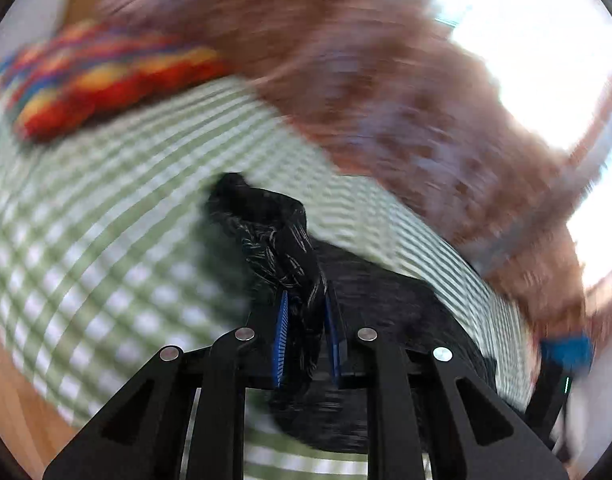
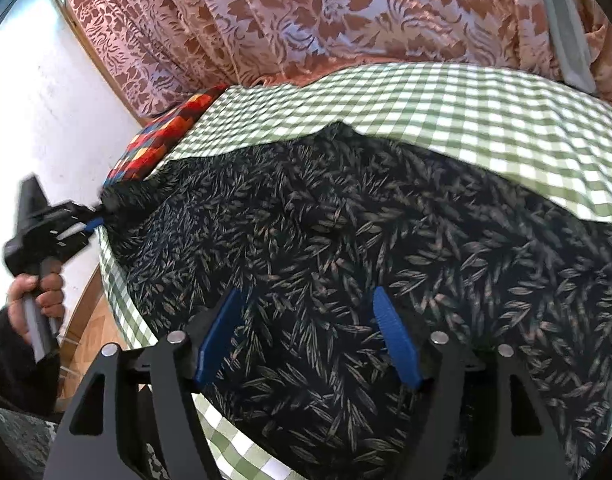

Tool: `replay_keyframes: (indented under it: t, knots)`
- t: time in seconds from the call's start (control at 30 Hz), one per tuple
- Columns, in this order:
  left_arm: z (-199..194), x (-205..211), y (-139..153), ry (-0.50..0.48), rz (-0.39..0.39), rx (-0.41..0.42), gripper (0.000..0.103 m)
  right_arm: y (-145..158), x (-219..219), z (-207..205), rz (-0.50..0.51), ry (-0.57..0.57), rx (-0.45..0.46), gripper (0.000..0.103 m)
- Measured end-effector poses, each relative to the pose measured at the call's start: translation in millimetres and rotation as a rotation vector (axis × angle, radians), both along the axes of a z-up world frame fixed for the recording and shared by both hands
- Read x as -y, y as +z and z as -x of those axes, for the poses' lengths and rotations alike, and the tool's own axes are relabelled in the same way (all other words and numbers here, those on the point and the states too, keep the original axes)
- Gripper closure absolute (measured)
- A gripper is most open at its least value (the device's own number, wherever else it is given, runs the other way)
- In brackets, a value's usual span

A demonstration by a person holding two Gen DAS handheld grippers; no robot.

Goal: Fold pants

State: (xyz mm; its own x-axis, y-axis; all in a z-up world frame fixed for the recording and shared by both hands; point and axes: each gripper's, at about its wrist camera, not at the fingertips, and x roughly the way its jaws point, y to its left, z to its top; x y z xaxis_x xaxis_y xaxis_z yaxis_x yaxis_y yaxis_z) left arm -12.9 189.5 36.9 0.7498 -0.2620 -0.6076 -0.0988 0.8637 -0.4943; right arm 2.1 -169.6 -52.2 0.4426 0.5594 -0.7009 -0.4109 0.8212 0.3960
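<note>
- Fingers of left gripper: nearly closed, blue pads clamped on a bunched end of the pants. Same grip shows in the right wrist view at the pants' far-left corner, fabric pulled to a point there.
- Fingers of right gripper: spread wide, holding nothing. Both blue pads sit over the pants' near part; contact with the fabric can't be told.
- Pants: dark, pale leaf print, spread wide over a green-white checked cloth on the tabletop. Cloth shows beyond the pants' far edge and along their left and near edges.
- Left wrist view is heavily motion-blurred; only the pinched bunch and the dark mass behind it read clearly.
- Multicoloured cushion just past the pants' far-left corner, at the cloth's edge.
- Patterned pink-brown curtain behind the pants, beyond the cloth.
- Hand with dark sleeve grips the left gripper's handle, left of the pants, off the tabletop edge.
- White wall left of the pants, wood floor below the hand.
</note>
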Motion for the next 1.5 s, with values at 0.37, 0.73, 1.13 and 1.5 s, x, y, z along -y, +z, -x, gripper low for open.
replay_keyframes:
  t: [0.37, 0.73, 1.13, 1.5]
  knots:
    - [-10.8, 130.0, 10.8, -0.451, -0.227, 0.065, 0.088, 35.6, -10.7, -19.3, -0.327, 0.116, -0.079, 0.016]
    - [-1.6, 151.6, -10.0, -0.522, -0.298, 0.030, 0.092, 2.9, -51.8, -75.6, -0.468, 0.128, -0.330, 0.012]
    - [-5.2, 139.6, -14.3, -0.530, -0.237, -0.001, 0.092, -22.8, -1.4, -54.9, -0.653, 0.066, -0.437, 0.014]
    - [-1.9, 148.7, -5.5, -0.528, -0.330, 0.007, 0.092, -20.0, -55.2, -68.2, -0.544, 0.149, -0.464, 0.040]
